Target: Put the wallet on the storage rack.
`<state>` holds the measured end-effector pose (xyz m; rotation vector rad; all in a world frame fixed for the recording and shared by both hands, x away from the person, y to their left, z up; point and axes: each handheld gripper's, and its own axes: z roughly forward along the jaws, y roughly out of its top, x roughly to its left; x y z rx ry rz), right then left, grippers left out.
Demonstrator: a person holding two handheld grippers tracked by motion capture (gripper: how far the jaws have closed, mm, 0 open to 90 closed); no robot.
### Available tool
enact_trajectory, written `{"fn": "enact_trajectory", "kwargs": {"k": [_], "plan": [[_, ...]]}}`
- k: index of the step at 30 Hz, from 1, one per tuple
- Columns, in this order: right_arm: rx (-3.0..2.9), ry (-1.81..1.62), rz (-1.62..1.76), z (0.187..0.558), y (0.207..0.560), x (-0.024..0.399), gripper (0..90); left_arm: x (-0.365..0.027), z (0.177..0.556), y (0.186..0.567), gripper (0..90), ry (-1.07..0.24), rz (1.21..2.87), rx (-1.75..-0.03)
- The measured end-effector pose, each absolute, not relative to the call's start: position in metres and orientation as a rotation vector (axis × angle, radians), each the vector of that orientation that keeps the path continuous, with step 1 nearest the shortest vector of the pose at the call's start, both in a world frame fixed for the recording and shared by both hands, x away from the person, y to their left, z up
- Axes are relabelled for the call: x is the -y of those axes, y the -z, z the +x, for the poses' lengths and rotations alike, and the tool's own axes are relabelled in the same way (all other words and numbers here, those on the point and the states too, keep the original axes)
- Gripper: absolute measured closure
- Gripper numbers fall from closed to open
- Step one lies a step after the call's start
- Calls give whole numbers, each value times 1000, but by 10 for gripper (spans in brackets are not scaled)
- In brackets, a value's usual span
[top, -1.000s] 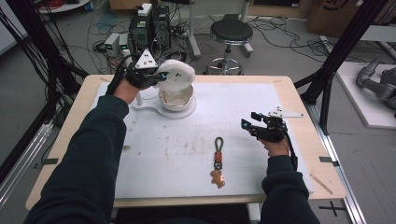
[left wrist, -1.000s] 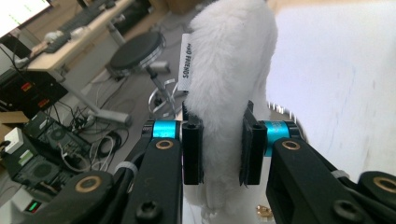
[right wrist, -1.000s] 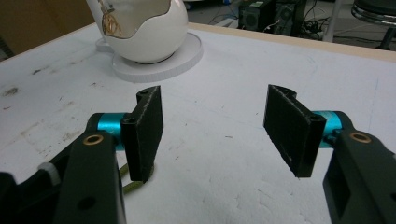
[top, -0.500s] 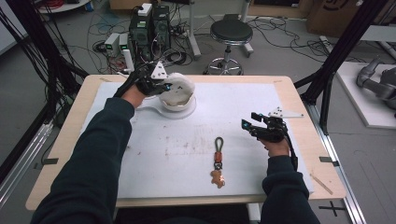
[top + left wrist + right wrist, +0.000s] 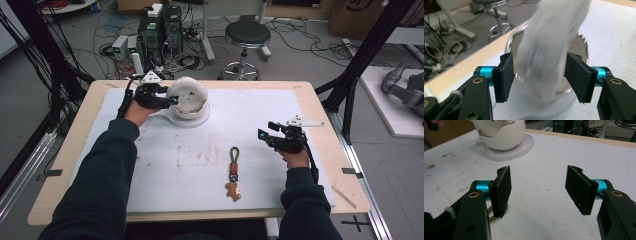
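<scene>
Lifted and tilted since a moment ago, the white egg-shaped lid (image 5: 186, 94) sits between the left tool's (image 5: 172, 100) wide jaws, above its round base (image 5: 192, 119); right tool (image 5: 262, 135) hovers wide, empty.

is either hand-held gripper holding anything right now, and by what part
The right hand-held gripper is open and empty. The left hand-held gripper straddles the blurred white lid with gaps at both pads; whether it grips cannot be told.

I see dark navy sleeves (image 5: 100, 175) and black grippers: left gripper (image 5: 541, 72), right gripper (image 5: 539, 186), teal collars, brass screws, flat black jaws.
</scene>
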<state>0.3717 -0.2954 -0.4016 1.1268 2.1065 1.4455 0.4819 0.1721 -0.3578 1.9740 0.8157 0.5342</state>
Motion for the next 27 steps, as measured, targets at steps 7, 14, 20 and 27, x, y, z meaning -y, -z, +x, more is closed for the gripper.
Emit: {"fn": "enact_trajectory", "kwargs": {"k": [7, 14, 20, 27], "plan": [[-2118, -1439, 1130, 373, 403, 294, 384, -177, 475, 353, 759, -646, 1970, -707], [-2125, -1442, 1135, 373, 403, 293, 384, -168, 475, 331, 779, -790, 2074, -572], [-2127, -1443, 1143, 373, 404, 294, 383, -154, 481, 341, 783, -807, 2150, -568], [-2128, -1444, 1142, 374, 405, 294, 383, -146, 490, 355, 784, -826, 2210, -618]]}}
